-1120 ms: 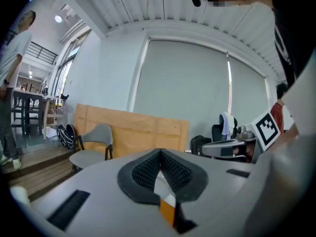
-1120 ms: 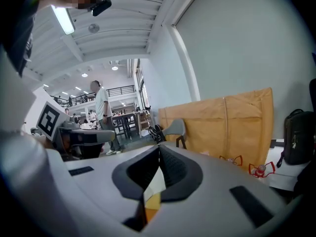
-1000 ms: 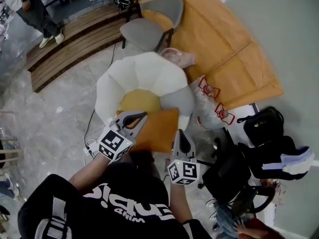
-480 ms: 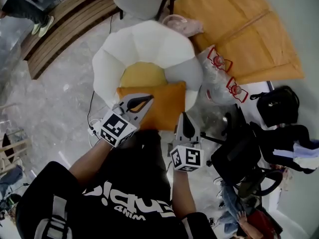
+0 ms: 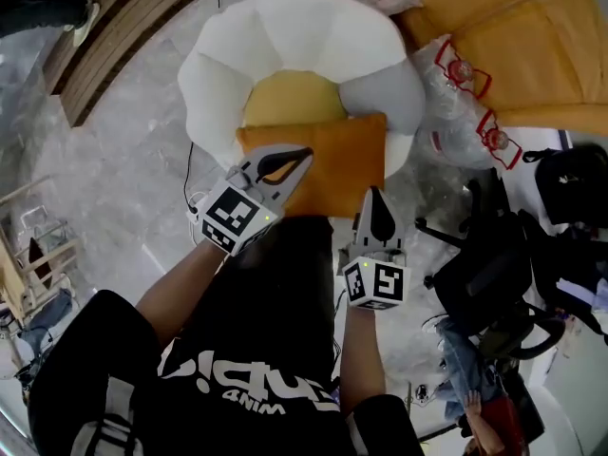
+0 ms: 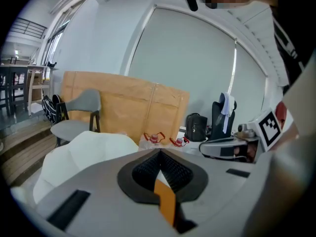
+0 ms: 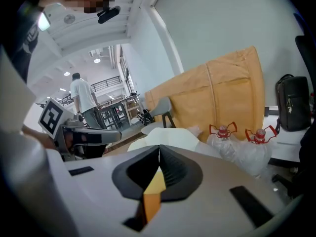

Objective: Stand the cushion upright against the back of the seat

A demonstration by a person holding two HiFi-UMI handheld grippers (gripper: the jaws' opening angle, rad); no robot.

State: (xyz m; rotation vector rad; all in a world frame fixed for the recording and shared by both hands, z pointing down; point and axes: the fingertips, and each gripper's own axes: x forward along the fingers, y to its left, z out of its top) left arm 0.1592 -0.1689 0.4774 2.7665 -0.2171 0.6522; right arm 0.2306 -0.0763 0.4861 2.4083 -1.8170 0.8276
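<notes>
Left gripper view showed the left gripper (image 6: 159,153) with its fingers (image 6: 174,171) shut tight on a thin edge of the orange cushion (image 6: 167,201). Right gripper view showed the same for the right gripper (image 7: 159,151). Its fingers (image 7: 175,171) pinched an orange edge too.

Seen from the head view, both grippers held the near side of the cushion (image 5: 332,164). The left gripper (image 5: 302,156) was on its left part and the right gripper (image 5: 374,196) was by its right corner. The cushion spread over the front of a puffy white chair (image 5: 285,36). Some of the yellow seat (image 5: 290,98) showed between the cushion and the chair's back.

Right of the chair lay two bottles (image 5: 463,72) with red tops in clear bags. They were next to a big brown sheet (image 5: 532,36). A black office chair (image 5: 489,274) stood on the floor near the right gripper.
</notes>
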